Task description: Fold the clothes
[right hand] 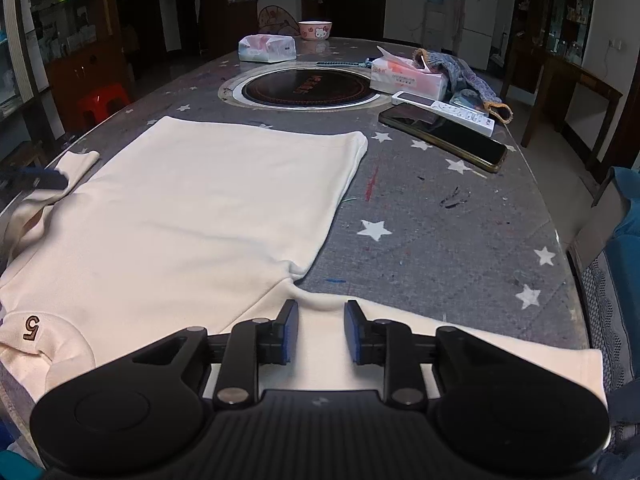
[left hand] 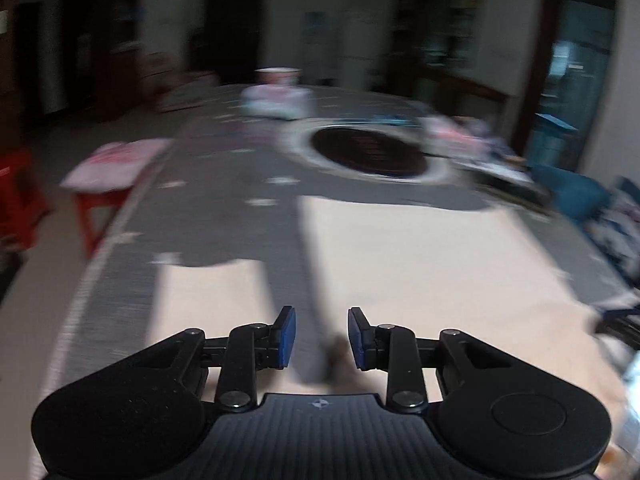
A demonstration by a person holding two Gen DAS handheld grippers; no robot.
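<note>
The table [right hand: 460,240] fills most of both views, grey cloth with white stars, and the cream shirt [right hand: 192,208] lies spread flat across the left and centre of the right wrist picture, body running toward the upper middle, one sleeve [right hand: 440,344] stretching along the bottom edge to the right. My right gripper [right hand: 321,330] sits low at bottom centre with its jaws spread partway over that sleeve near the armpit, pads not pressing on the cloth. My left gripper [left hand: 321,338] is likewise spread partway with nothing pinched, over the shirt's other sleeve at bottom centre of a badly blurred picture. From here I judge the risk is a poor grab: if I close on only the top layer, or on a bunched ridge at the armpit, the sleeve will fold crooked and drag the body out of square. The blur on the left side suggests haste, which could snag the fabric. At upper right of the right wrist picture the phone [right hand: 444,136] and the remote [right hand: 444,112] lie near the shirt's far corner, so a swept fold could nudge them. Further back are the round cooktop [right hand: 304,88], a tissue box [right hand: 404,76], a tissue pack [right hand: 267,48] and a pink bowl [right hand: 315,30], all clear of the shirt. A red stool [right hand: 104,100] stands off the table, upper left.
</note>
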